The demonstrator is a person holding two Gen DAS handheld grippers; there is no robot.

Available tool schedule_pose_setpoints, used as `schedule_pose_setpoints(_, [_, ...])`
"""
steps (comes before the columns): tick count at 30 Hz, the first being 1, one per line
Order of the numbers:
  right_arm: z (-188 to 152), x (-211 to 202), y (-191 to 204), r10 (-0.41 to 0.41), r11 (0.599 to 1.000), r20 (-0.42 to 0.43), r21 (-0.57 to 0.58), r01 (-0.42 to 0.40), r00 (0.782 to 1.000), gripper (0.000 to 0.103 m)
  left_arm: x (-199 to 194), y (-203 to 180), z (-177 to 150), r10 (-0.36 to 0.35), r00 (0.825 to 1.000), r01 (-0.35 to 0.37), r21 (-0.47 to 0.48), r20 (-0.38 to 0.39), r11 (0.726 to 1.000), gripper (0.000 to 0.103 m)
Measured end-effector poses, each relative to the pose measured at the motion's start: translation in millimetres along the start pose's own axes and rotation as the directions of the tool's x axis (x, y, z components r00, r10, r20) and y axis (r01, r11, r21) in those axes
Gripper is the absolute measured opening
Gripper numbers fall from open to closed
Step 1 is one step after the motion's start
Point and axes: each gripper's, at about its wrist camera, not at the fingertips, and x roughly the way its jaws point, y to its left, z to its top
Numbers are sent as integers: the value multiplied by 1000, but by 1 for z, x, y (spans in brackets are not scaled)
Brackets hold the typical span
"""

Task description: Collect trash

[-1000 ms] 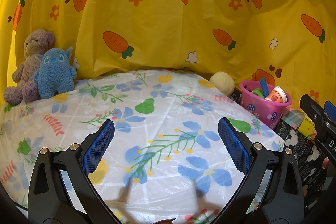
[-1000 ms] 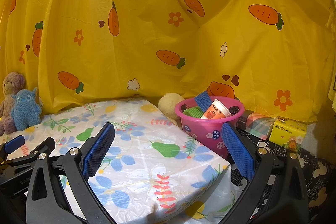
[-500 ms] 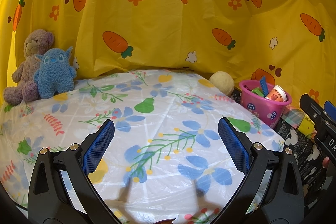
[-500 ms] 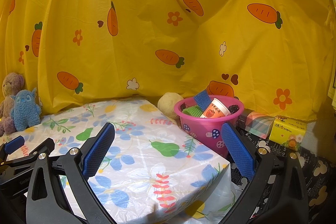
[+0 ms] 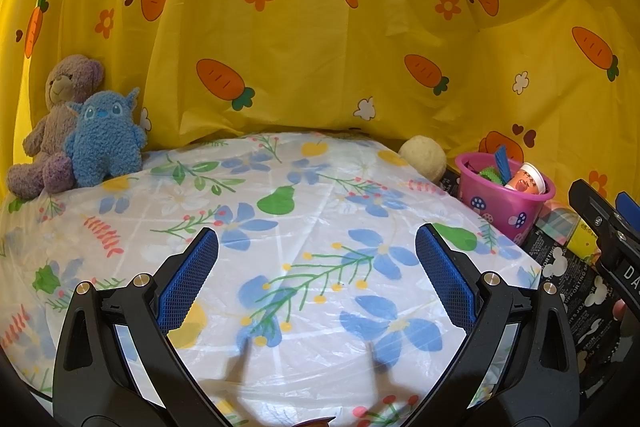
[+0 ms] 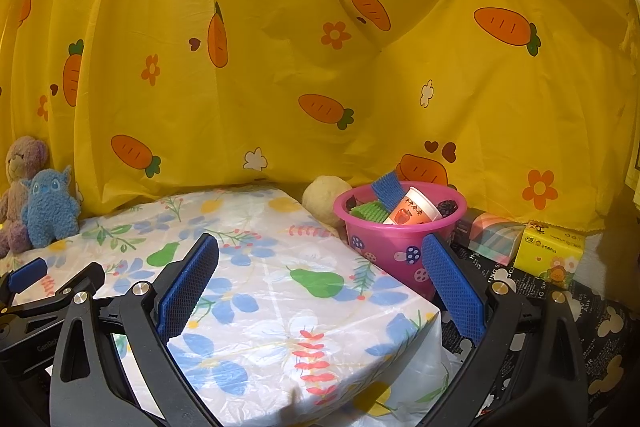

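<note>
A pink bucket stands off the right side of the flowered table, holding a paper cup, a blue strip and green scraps. My right gripper is open above the table's right corner, its right finger in front of the bucket. My left gripper is open over the middle of the tabletop, nothing between its fingers. The right gripper's tips show at the left wrist view's right edge.
Two plush toys, a brown bear and a blue one, sit at the table's far left. A beige ball rests beside the bucket. A striped box and a yellow tissue pack lie right of it. A yellow carrot-print curtain hangs behind.
None of the objects has moved. Both views have shifted very slightly; both grippers stay open.
</note>
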Motion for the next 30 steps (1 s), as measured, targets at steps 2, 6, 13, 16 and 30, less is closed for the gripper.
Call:
schedule_pose_setpoints(2, [0,0,1,1,1000,-1,0,-1,1000,98,0,1,0,-1,1000,1,0,0,1000,97])
schedule_pose_setpoints(6, [0,0,2,-1,1000,0,0,1,1000,98,-1,1,0,-1,1000,1,-1,1,1000,97])
schedule_pose_setpoints(13, [1,0,4,-2,1000,2,0,2,1000,98,-1,2,0,-3,1000,3,1,1,1000,97])
schedule_pose_setpoints(16, [2,0,5,-2,1000,3,-1,2,1000,98,-1,4,1,-7,1000,7,3,0,1000,97])
schedule_pose_setpoints(30, [6,3,5,4,1000,4,2,-4,1000,98,-1,1,3,-15,1000,15,11,-3,1000,97])
